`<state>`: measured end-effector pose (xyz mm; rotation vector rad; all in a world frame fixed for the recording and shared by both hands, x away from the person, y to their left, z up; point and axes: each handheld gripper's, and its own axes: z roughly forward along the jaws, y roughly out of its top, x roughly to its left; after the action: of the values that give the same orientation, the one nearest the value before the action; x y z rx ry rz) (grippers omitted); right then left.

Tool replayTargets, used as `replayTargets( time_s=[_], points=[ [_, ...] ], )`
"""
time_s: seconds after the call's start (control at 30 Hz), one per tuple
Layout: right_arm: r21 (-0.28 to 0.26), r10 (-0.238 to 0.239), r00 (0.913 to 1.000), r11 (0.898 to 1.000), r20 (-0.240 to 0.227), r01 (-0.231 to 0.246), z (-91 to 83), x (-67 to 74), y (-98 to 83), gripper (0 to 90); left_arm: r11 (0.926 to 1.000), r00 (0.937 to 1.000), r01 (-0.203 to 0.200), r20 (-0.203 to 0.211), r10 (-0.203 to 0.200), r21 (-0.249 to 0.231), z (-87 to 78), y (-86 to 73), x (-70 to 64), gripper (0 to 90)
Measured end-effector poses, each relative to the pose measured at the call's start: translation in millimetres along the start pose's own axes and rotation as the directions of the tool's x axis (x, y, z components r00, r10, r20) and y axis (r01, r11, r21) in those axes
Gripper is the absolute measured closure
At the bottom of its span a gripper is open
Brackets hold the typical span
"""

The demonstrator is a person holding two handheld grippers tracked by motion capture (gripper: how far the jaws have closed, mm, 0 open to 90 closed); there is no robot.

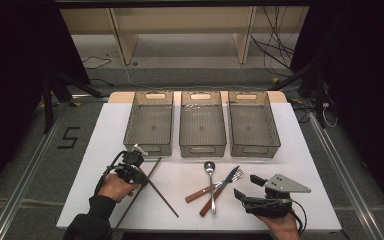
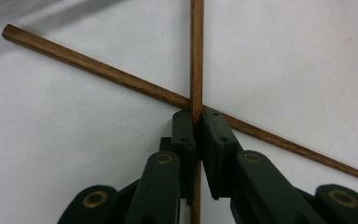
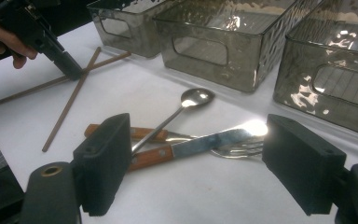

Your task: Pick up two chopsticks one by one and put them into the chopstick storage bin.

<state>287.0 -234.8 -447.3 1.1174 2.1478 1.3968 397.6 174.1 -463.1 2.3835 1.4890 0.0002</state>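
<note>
Your left gripper is already clamped on the top chopstick right at the X near the left bin, stick running straight out along the jaws, so lift clear of the lower chopstick.

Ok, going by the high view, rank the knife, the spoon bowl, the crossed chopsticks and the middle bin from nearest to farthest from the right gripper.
1. knife: just left of the right gripper.
2. spoon bowl: farther left and up the table.
3. middle bin: at the back, centre; close to the chopsticks in distance, hard to call.
4. chopsticks: far left, one of them clamped in the left gripper.
</note>
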Motion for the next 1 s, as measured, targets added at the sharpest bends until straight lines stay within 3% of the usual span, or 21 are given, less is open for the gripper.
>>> replayTargets(
  time_s=[0.6,1.0],
  points=[
    [-0.003,0.004,1.0,1.0,0.002,-0.004,-0.4,-0.5,0.0,24.8,0.9972,0.9972,-0.074,0.01,0.074,-0.013,-10.2,-0.3,-5.0,85.1],
    [-0.004,0.009,1.0,1.0,-0.001,-0.009,-1.0,-0.8,0.0,24.8,0.9865,0.9923,-0.11,0.043,0.116,-0.121,-44.1,3.5,-13.2,85.0]
  ],
)
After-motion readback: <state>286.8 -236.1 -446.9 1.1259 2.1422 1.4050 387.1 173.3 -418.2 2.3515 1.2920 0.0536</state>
